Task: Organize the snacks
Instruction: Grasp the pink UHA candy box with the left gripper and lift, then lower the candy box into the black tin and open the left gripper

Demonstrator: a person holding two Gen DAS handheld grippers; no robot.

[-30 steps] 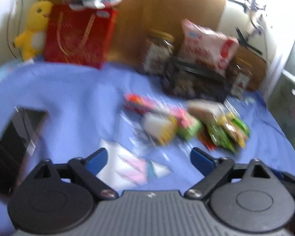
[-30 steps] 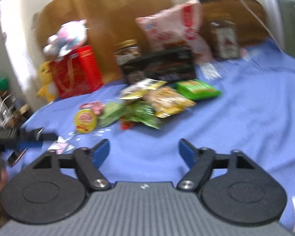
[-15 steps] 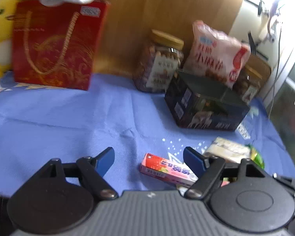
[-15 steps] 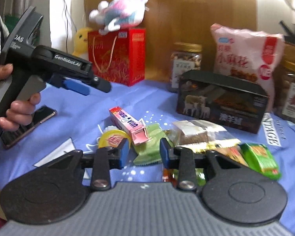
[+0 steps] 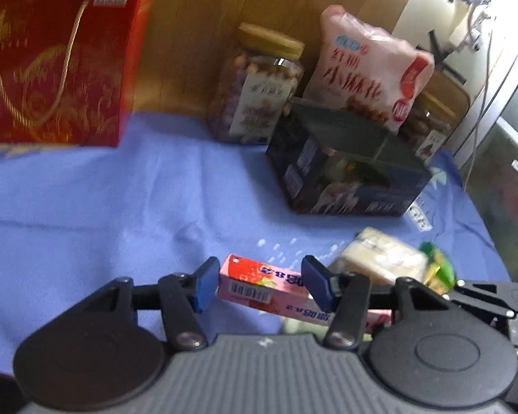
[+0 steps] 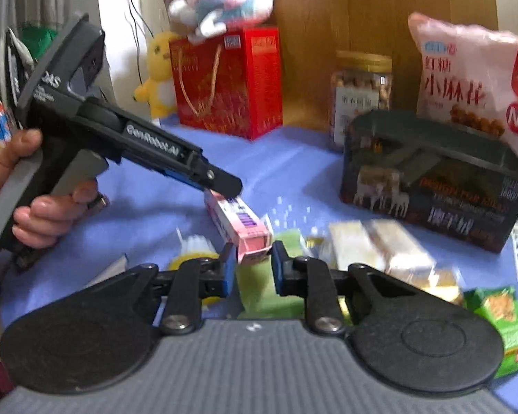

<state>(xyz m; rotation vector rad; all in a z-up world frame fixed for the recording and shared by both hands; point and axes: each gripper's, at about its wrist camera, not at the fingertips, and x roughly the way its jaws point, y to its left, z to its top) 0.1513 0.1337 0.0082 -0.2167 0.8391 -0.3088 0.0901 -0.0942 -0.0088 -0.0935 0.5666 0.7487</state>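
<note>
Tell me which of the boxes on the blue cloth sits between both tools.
The slim pink box: the left tool and right tool are closing on its two ends. The red gift box and dark box stand apart behind.

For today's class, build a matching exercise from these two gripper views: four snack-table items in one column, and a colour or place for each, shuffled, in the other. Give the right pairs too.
Column 1
1. long candy box
2. gift bag
3. jar
4. dark carton

Column 2
A. red with gold cord handles, a plush toy on top
B. pink, between both grippers' fingers
C. gold lid, standing by the wooden panel
D. animals printed on its side, in front of the pink-white snack bag

Pairs: 1-B, 2-A, 3-C, 4-D
</note>
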